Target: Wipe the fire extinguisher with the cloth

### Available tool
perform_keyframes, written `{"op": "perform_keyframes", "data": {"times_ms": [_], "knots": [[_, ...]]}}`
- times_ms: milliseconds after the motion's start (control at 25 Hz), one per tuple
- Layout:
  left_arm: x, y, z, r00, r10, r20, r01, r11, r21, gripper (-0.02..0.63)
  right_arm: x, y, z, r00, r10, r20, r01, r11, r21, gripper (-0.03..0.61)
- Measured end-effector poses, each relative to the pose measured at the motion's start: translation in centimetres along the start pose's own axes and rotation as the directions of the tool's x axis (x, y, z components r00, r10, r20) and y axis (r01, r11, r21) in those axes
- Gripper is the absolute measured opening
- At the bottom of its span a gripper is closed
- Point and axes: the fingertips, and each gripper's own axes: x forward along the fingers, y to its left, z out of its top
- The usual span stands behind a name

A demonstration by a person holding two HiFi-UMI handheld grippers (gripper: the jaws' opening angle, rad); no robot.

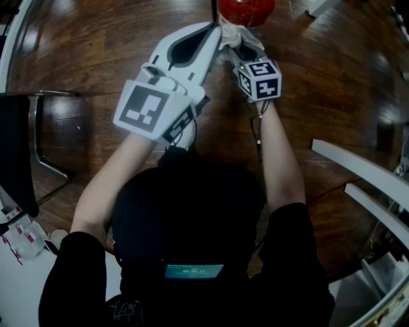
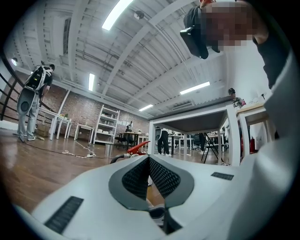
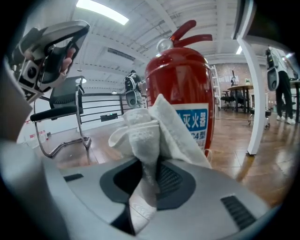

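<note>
A red fire extinguisher (image 3: 180, 79) stands upright on the wooden floor, its blue-and-white label facing the right gripper view; its top (image 1: 245, 10) shows at the head view's upper edge. My right gripper (image 3: 151, 173) is shut on a white cloth (image 3: 150, 129), bunched just in front of the extinguisher body; whether they touch is unclear. In the head view the right gripper (image 1: 235, 46) holds the cloth (image 1: 238, 33) just below the extinguisher. My left gripper (image 1: 216, 33) hangs beside it, jaws closed and empty; its own view shows only the red handle (image 2: 137, 148) past the left gripper (image 2: 148, 165).
A black chair with chrome legs (image 1: 25, 153) stands at the left. White table edges (image 1: 358, 172) run along the right. White tables, shelves (image 2: 107, 124) and people fill the far room. A cable (image 2: 70, 153) lies on the floor.
</note>
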Motion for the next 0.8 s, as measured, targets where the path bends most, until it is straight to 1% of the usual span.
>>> {"op": "perform_keyframes", "data": {"times_ms": [120, 200, 320, 480, 640, 720, 800], "knots": [[0.0, 0.0, 0.0, 1.000, 0.001, 0.003, -0.001, 1.000, -0.004, 0.003, -1.2, 0.6, 1.0, 0.999, 0.014, 0.047, -0.014, 1.000, 0.015, 0.092], [0.2, -0.1, -0.1, 1.000, 0.001, -0.002, -0.001, 1.000, -0.005, 0.003, -2.9, 0.9, 2.6, 0.994, 0.008, 0.112, -0.011, 1.000, 0.020, 0.092], [0.4, -0.1, 0.0, 1.000, 0.003, -0.002, -0.003, 1.000, -0.008, 0.003, -5.8, 0.6, 5.4, 0.976, -0.019, 0.215, 0.011, 0.999, 0.039, 0.092], [0.6, -0.1, -0.1, 1.000, 0.009, -0.008, -0.009, 1.000, -0.006, 0.003, -10.0, -0.7, 8.7, 0.944, -0.074, 0.321, 0.056, 0.996, 0.065, 0.092], [0.5, 0.3, 0.2, 1.000, 0.020, -0.002, -0.020, 1.000, -0.008, 0.003, -14.0, -2.0, 11.4, 0.902, -0.133, 0.411, 0.098, 0.989, 0.107, 0.092], [0.5, 0.3, 0.5, 1.000, 0.020, 0.009, -0.020, 1.000, -0.006, 0.003, -15.7, -2.1, 12.5, 0.881, -0.157, 0.447, 0.115, 0.986, 0.119, 0.092], [0.6, 0.5, 0.7, 1.000, 0.021, 0.020, -0.021, 1.000, -0.005, 0.003, -17.1, -2.1, 13.3, 0.866, -0.181, 0.467, 0.146, 0.983, 0.111, 0.092]]}}
